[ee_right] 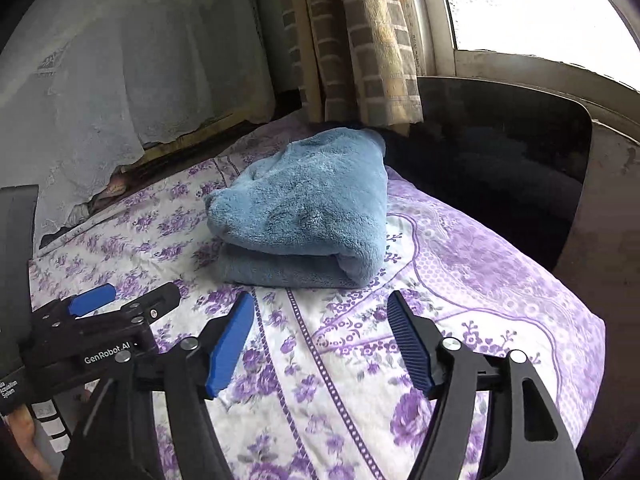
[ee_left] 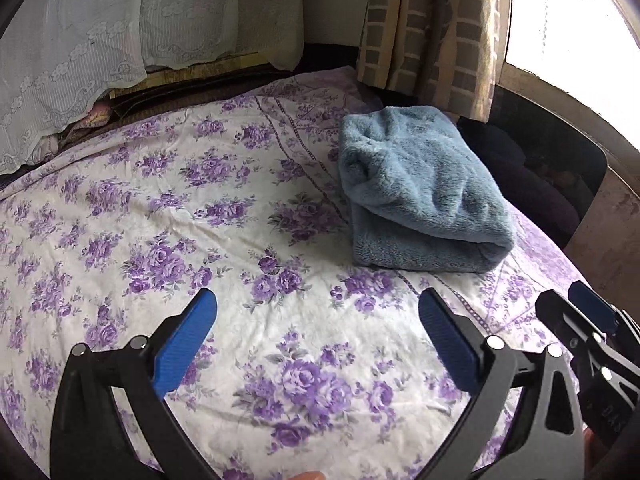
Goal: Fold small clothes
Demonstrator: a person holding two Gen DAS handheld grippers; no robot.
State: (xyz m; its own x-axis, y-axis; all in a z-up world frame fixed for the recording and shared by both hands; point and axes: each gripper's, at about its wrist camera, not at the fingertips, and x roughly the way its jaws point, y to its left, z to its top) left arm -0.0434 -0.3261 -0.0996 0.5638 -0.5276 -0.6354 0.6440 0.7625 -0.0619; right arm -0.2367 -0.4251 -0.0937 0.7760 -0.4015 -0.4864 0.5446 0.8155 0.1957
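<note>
A fluffy blue garment [ee_left: 420, 188] lies folded in a thick bundle on the bed with the purple flowered sheet [ee_left: 192, 208], near its far right corner. It also shows in the right wrist view [ee_right: 308, 208]. My left gripper [ee_left: 318, 312] is open and empty, held above the sheet a little short of the bundle and to its left. My right gripper [ee_right: 322, 312] is open and empty, just in front of the bundle's folded edge. The right gripper's side shows at the right of the left wrist view [ee_left: 588, 320], and the left gripper's side at the left of the right wrist view [ee_right: 104, 312].
A white lace curtain [ee_left: 100, 40] hangs at the back left. A checked brown curtain [ee_right: 352, 40] hangs behind the bundle. A dark panel [ee_right: 500, 152] and a bright window [ee_right: 540, 0] stand at the right. The bed's edge [ee_right: 592, 344] drops off at the right.
</note>
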